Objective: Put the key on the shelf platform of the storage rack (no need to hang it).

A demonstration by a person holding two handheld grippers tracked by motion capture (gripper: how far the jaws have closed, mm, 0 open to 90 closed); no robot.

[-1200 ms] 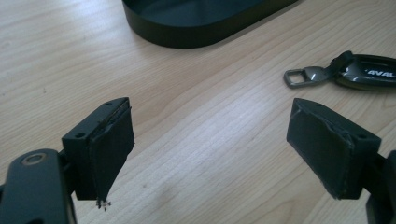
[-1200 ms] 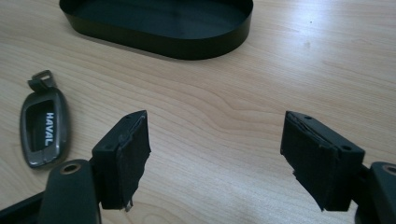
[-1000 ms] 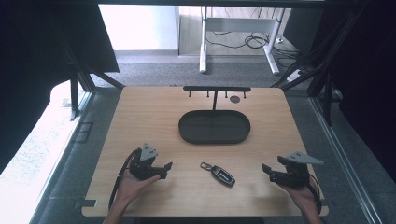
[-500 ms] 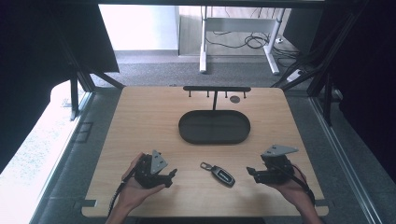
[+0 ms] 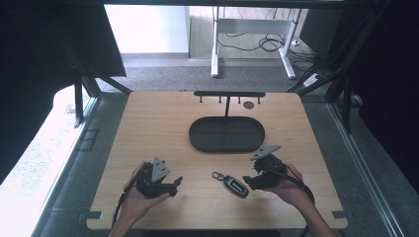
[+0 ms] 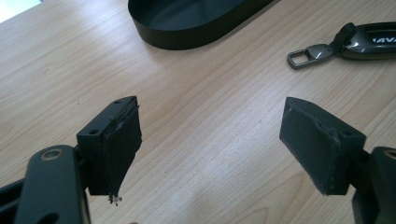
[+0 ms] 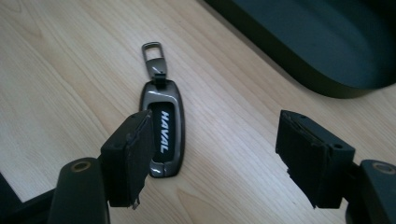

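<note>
Between both grippers' spread-apart fingers (image 7: 128,154) lies a key fob (image 5: 234,183), oval tray (image 5: 226,134) behind.

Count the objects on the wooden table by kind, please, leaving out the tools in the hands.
Grey car key fob with metal clip: 1
Black oval metal tray: 1
Black T-shaped hook rack: 1
Small dark round disc: 1
Total: 4

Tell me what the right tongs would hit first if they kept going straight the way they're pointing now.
Probably the key fob. It lies flat on the table just ahead of the open right tongs, nearer their left jaw than centred. Depth is hard to judge, so they might meet bare wood beside it.
</note>
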